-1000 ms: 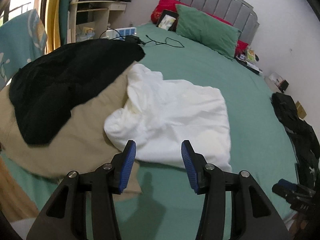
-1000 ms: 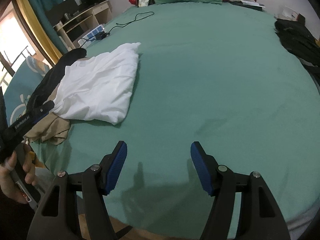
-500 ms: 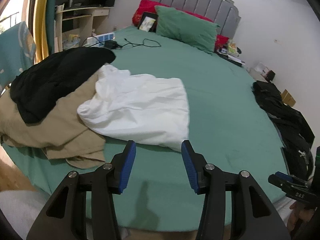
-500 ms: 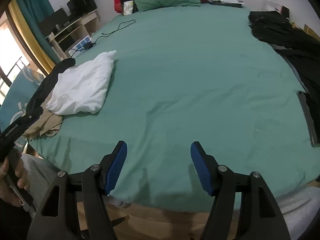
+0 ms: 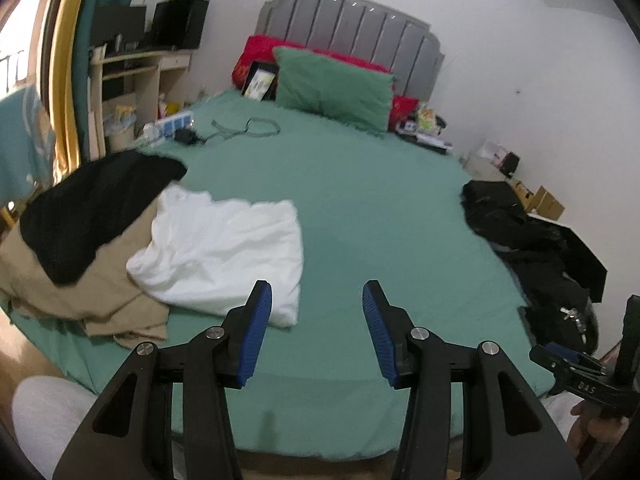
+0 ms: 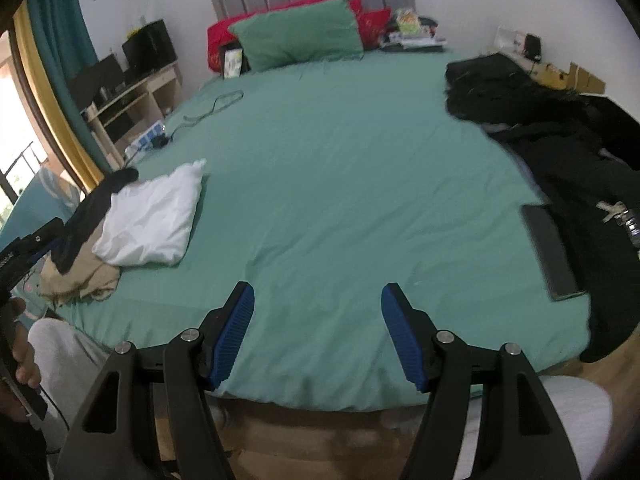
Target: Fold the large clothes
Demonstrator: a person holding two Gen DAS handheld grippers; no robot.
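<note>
Both jaws stand apart and empty: the left hand-held gripper [image 5: 316,320] and right hand-held gripper [image 6: 318,324] hover over the bed [image 5: 380,200]. One folded white garment [image 5: 224,256] lies ahead-left of the left one, long axis running away toward the headboard, atop one tan garment [image 5: 80,296] and one black garment [image 5: 88,204]; a black clothes pile [image 6: 560,136] lies far right.

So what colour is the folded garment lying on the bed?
White, clearest in the left wrist view.
</note>
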